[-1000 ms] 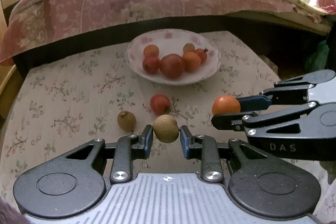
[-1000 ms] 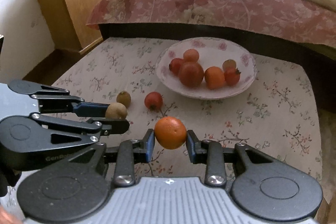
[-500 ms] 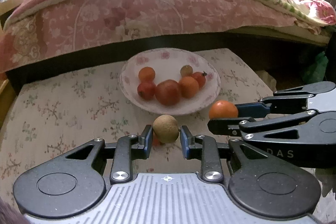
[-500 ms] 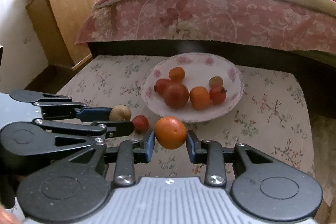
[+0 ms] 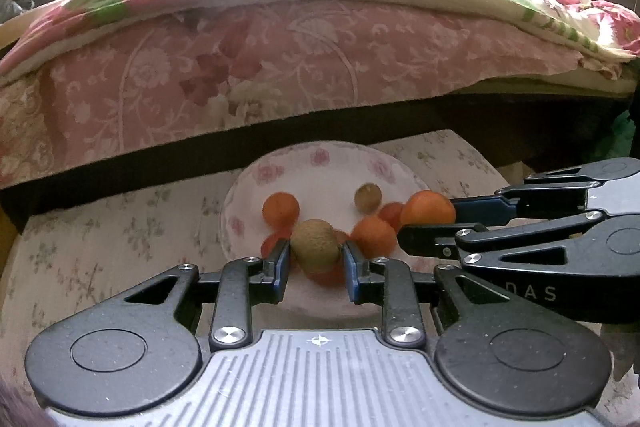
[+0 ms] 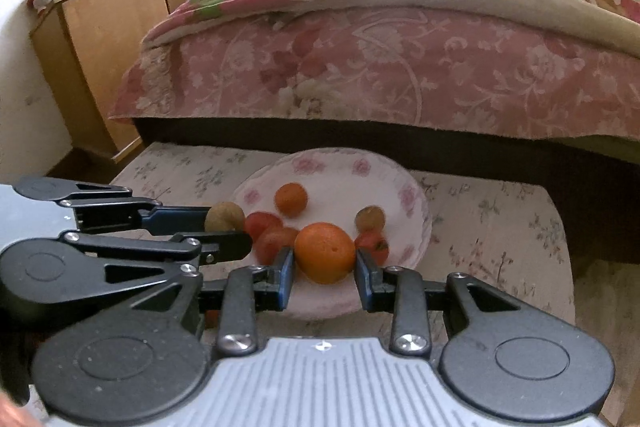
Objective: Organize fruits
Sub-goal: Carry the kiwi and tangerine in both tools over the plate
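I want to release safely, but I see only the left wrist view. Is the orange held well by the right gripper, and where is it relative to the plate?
Observer: The right gripper is shut on the orange, one finger on each side, in front of the plate.
Operator: Is the plate's right side free?
Observer: No, a red fruit with a dark stem lies there, near the rim.
Operator: And beyond that rim?
Observer: Only floral tablecloth.

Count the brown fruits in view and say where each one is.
2: one brown fruit clamped in the left gripper over the plate; one smaller brown fruit resting on it. Others may be hidden.
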`<act>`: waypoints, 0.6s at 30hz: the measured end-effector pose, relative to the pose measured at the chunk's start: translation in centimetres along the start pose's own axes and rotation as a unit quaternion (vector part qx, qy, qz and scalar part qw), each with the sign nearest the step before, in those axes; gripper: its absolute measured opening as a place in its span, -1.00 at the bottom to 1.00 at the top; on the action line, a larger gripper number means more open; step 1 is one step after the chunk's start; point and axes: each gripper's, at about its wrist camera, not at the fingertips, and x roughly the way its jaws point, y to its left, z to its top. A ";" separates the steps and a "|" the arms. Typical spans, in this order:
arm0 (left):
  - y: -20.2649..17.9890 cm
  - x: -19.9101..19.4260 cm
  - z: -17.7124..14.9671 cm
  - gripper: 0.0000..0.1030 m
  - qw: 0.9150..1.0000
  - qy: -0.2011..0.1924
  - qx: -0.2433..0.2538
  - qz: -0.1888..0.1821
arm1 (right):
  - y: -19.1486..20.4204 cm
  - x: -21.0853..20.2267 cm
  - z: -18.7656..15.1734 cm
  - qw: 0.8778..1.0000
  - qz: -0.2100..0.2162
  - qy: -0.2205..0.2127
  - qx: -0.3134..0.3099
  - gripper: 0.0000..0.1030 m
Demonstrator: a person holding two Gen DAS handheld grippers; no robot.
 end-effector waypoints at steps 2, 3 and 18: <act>0.1 0.6 0.4 -0.33 1.000 0.001 0.004 0.002 | -0.3 0.6 0.3 1.000 -0.001 -0.001 0.001 -0.36; 0.1 0.9 0.6 -0.33 1.000 0.001 0.006 0.003 | -0.5 0.8 0.5 1.000 -0.001 -0.001 0.003 -0.36; 0.7 3.1 1.6 -0.33 1.000 0.009 0.005 0.004 | -2.2 3.1 1.3 1.000 0.008 0.001 0.022 -0.35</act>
